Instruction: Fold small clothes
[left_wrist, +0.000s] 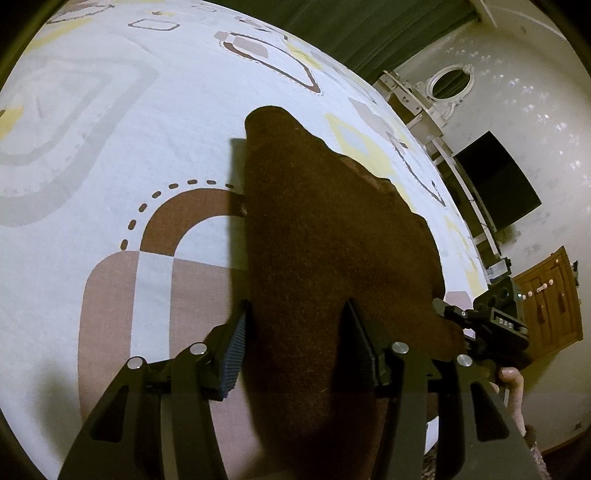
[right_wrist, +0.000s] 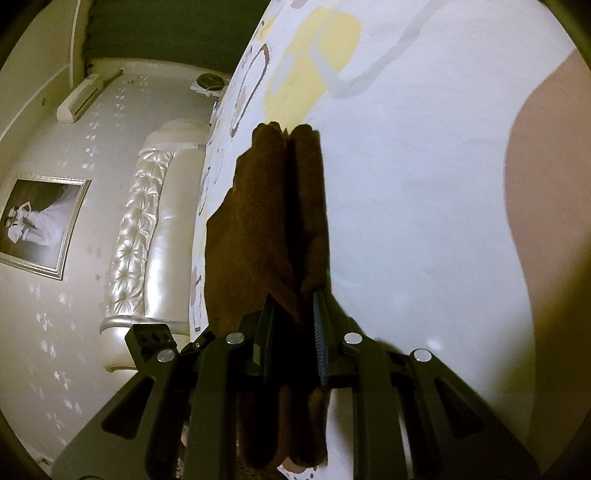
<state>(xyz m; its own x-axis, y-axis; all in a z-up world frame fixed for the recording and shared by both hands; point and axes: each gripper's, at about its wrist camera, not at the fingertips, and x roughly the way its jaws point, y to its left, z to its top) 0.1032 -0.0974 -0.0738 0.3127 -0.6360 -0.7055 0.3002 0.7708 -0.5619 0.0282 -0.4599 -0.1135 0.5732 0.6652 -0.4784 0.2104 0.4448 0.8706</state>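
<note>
The right tool (right_wrist: 295, 328) is pinching a fold of the brown cloth (right_wrist: 266, 221); its two fingers are squeezed tight w/ the cloth bunched between them. The left tool (left_wrist: 295, 332) is partway spread & the same brown cloth (left_wrist: 325, 240) fills the gap, touching both pads, so it's gripped too. The cloth is stretched out between both tools, above the bed sheet (left_wrist: 110, 129), which is white w/ brown, pink & yellow shapes. A thumb (left_wrist: 511, 380) shows by the left tool.
</note>
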